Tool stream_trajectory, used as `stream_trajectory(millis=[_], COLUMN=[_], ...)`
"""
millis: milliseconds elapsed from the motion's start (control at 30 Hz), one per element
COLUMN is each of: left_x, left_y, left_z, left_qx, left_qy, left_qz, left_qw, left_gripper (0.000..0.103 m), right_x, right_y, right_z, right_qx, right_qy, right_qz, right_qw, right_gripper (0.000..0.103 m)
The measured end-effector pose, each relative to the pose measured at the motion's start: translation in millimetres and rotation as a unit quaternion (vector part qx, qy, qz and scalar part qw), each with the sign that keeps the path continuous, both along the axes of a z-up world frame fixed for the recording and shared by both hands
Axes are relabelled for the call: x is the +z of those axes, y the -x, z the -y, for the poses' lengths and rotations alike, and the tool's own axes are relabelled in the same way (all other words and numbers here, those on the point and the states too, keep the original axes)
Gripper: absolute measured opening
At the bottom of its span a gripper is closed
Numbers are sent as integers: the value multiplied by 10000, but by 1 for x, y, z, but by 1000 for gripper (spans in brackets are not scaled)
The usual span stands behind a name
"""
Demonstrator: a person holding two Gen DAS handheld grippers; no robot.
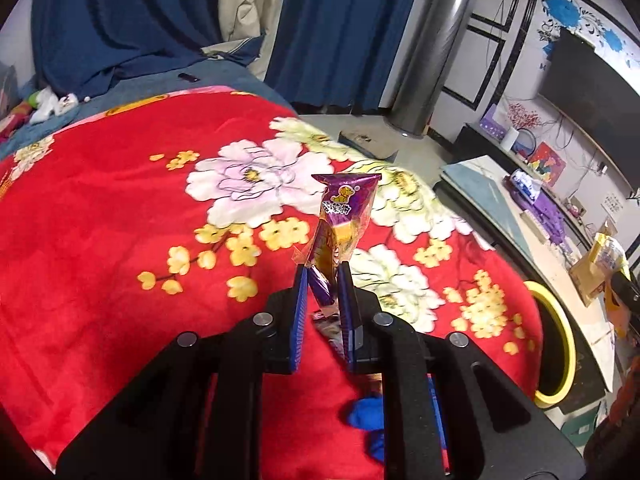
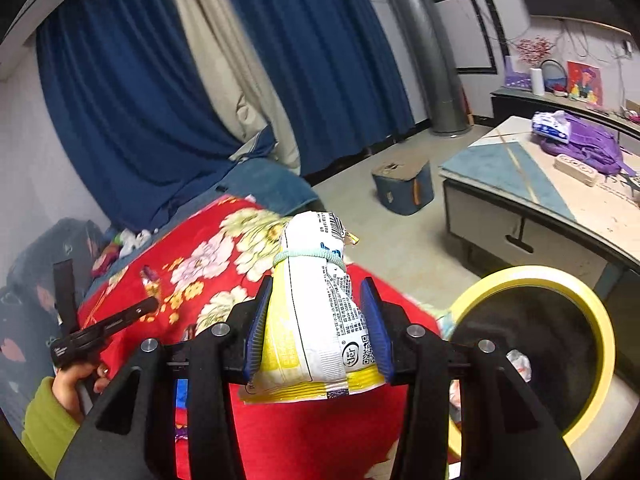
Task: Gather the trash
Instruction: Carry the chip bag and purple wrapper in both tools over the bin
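Note:
My left gripper is shut on a purple and gold snack wrapper and holds it upright above the red flowered blanket. My right gripper is shut on a white and yellow snack bag tied with a pale green band, held above the blanket's edge. A yellow-rimmed black bin stands just right of the right gripper, with some trash inside; it also shows in the left wrist view. The left gripper with its wrapper shows at the left of the right wrist view.
A low table with a purple bag and tissue pack stands to the right. A blue box sits on the floor by the blue curtains. Blue scraps lie on the blanket under the left gripper.

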State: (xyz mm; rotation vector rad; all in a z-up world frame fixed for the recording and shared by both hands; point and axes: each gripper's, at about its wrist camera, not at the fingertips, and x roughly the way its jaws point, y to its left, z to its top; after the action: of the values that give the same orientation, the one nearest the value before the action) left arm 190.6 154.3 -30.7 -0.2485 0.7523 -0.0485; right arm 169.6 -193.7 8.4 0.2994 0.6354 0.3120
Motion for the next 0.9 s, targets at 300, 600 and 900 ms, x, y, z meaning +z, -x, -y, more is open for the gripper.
stream_trajectory(millis=[300, 600, 900], left_x=[14, 32, 44], left_y=[5, 7, 3], left_z=[37, 74, 128], left_qx=[-400, -809, -1357], left_qy=[-1, 10, 35], left_qz=[159, 338, 466], left_qw=[9991, 9962, 9896], left_gripper=[10, 10, 10], right_x=[4, 7, -3], right_y=[4, 15, 23], right_z=[42, 67, 100], right_qx=[-475, -803, -1083], right_qy=[10, 248, 353], right_qz=[89, 227, 140], right_qw=[9988, 9962, 9934], right_gripper=[42, 42, 42])
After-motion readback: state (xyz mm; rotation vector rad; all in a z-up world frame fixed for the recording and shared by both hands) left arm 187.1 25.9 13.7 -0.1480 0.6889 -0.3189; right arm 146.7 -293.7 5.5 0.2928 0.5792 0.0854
